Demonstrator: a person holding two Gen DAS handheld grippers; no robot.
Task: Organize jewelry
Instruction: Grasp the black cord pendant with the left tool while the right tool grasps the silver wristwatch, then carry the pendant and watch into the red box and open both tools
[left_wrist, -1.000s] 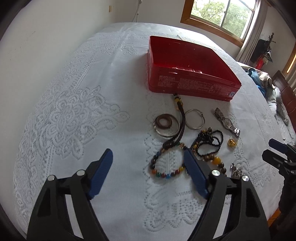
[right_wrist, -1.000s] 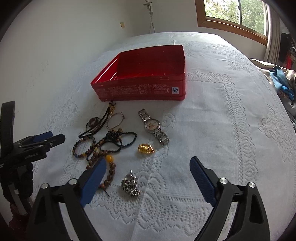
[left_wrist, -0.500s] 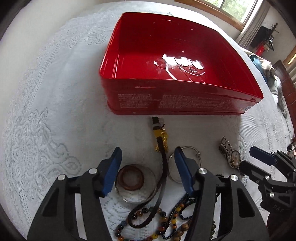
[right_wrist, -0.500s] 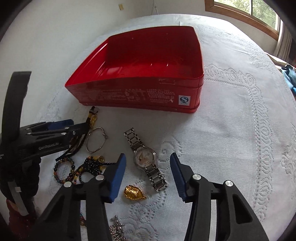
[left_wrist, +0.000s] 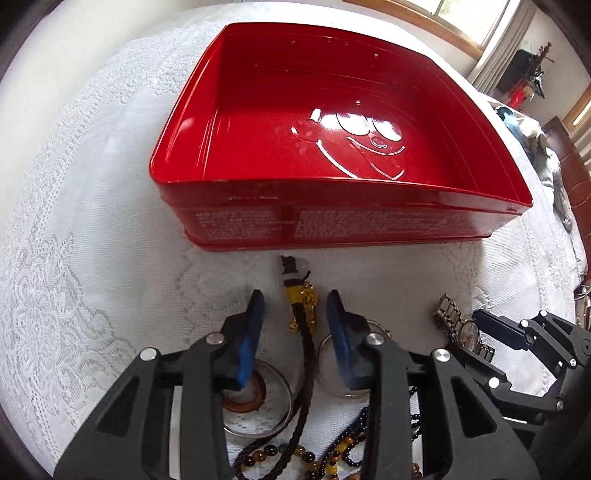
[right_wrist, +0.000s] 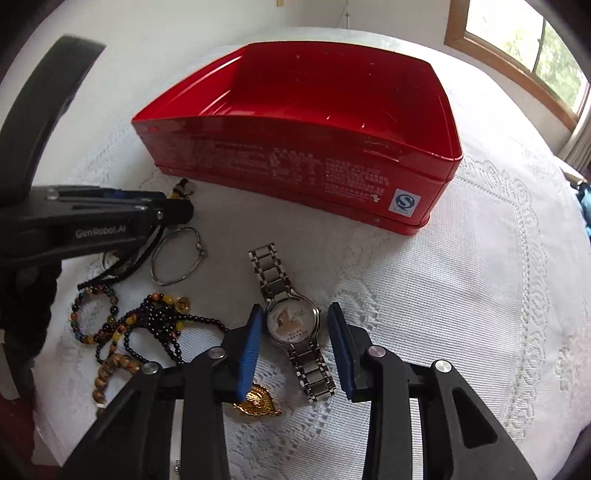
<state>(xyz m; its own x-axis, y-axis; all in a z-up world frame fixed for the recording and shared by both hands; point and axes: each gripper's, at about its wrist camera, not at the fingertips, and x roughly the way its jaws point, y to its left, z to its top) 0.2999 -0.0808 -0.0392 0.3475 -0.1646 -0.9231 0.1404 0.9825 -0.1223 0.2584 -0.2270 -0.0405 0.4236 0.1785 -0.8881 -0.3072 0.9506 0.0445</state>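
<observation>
Left wrist view: left gripper is spread, blue pads either side of the braided cord at its gold charm end, not touching it; red tin sits just beyond, open, nothing in it, embossed smiling face visible on its floor. Under the fingers: a round ring with a brown centre on the left and a thin metal hoop on the right, beads at the bottom edge. Right gripper shows at the right edge over the watch. Right wrist view: right gripper is spread, straddling the watch face, pads clear of it. Only this view shows the gold pendant, the full bead tangle, and the tin's printed side label. Left gripper is seen side-on at the cord's end; gap not readable from here. Everything lies on a white lace cloth covering the surface.
</observation>
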